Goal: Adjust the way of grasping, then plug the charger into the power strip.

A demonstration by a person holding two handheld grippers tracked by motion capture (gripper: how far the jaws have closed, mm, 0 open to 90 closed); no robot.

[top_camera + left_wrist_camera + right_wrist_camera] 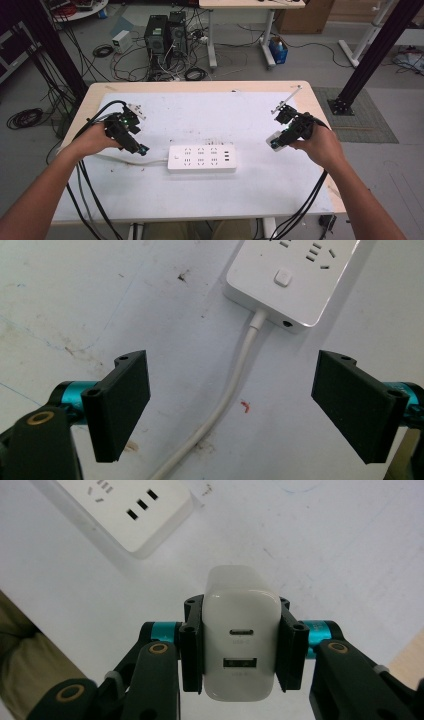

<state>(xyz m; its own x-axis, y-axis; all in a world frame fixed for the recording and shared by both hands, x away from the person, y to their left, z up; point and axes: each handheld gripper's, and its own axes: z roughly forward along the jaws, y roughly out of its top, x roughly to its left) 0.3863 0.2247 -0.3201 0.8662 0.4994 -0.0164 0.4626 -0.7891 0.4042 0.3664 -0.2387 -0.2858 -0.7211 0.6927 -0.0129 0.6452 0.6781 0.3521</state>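
High view: the white power strip lies mid-desk; the left claw sits left of it, the right claw right of it.

Left gripper view: jaws wide, straddling the strip's cord.

Right gripper view: jaws clamp a white USB charger beside the strip.

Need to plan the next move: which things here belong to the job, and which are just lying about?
In the job:
- white charger, clamped in the right gripper
- power strip and its cord
- left gripper, jaws open

Lying about:
- computer towers on the floor
- cardboard box
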